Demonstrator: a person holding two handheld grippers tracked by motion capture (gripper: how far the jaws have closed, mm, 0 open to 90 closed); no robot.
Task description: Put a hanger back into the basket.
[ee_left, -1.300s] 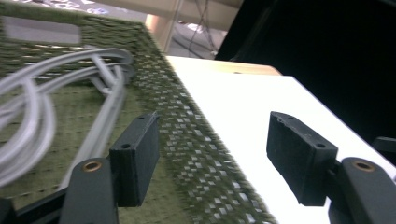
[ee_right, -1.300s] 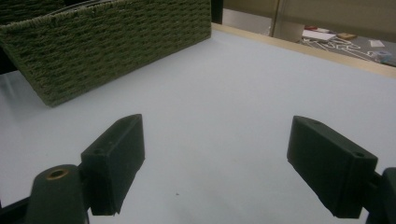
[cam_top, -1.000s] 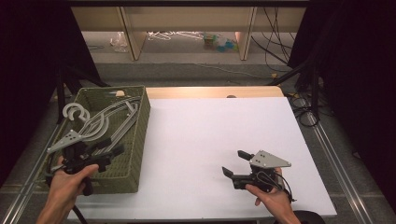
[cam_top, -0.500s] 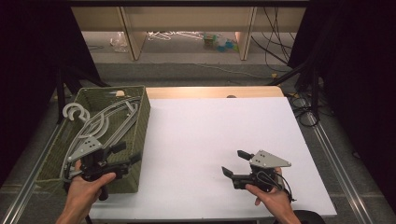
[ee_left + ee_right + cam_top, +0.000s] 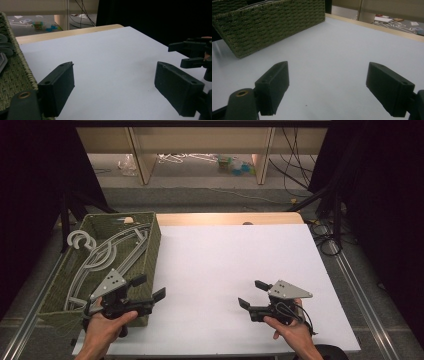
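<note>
Left tool (image 5: 148,288), jaws apart and just been opening with nothing between them, sits at the near right corner of the basket (image 5: 150,251), pointing away from it across the bench (image 5: 225,255). Hangers (image 5: 107,257) lie lengthwise in the basket, hooks at its far end. Right tool (image 5: 252,295), jaws apart and empty, points toward the basket; the right gripper view shows the basket's woven side wall.

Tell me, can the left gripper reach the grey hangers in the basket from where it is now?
Probably yes. The left gripper is open and empty beside the green basket; the basket is open on top and nothing covers the grey hangers.
</note>
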